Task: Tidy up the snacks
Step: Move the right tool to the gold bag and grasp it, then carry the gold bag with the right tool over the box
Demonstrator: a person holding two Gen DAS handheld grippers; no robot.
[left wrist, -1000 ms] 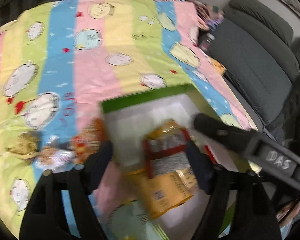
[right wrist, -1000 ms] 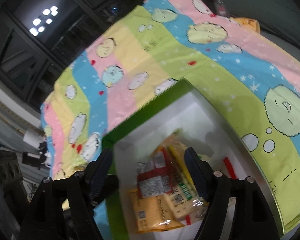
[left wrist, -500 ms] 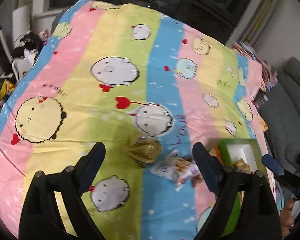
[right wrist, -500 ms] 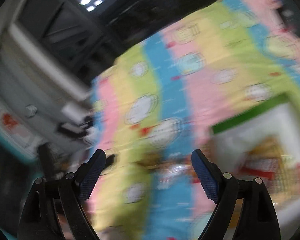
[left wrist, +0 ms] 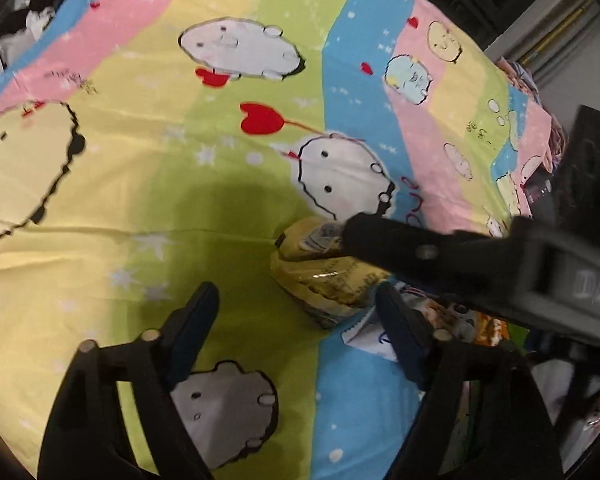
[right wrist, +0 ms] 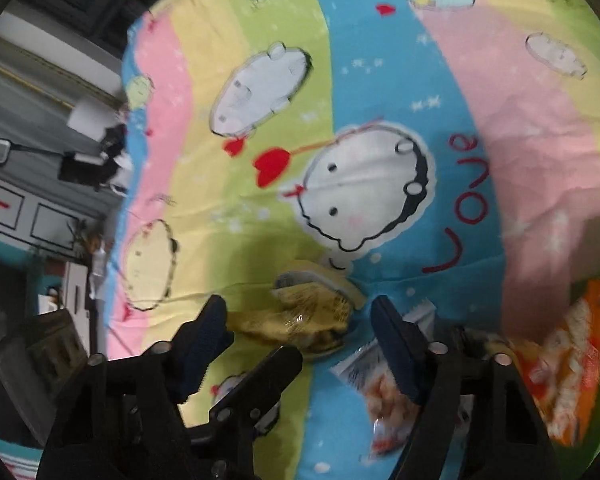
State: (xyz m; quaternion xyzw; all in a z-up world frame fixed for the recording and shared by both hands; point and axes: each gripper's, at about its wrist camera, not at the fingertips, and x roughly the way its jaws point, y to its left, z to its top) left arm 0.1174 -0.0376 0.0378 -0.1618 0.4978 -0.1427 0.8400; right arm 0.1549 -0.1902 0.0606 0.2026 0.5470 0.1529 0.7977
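A crumpled yellow snack packet [left wrist: 324, 280] lies on the striped cartoon cloth [left wrist: 140, 160]. My left gripper [left wrist: 296, 308] hovers just short of it, jaws closing with nothing gripped. One finger [left wrist: 400, 246] of my right gripper reaches over the packet from the right. In the right wrist view the yellow packet [right wrist: 308, 308] sits between the closing jaws of my right gripper [right wrist: 300, 312], and the pads do not visibly press it. A white snack bag [right wrist: 380, 380] and an orange snack bag [right wrist: 568, 360] lie to the right.
A sliver of the green box rim [left wrist: 518, 330] shows past the white bag [left wrist: 376, 334]. The left gripper's finger [right wrist: 260, 376] crosses low under the right one. The cloth's left edge [right wrist: 124, 200] drops off to floor clutter.
Both views swung left, away from the green box of snacks, to the loose packets on the cloth. The right gripper came in over the yellow packet, and both jaws have narrowed.
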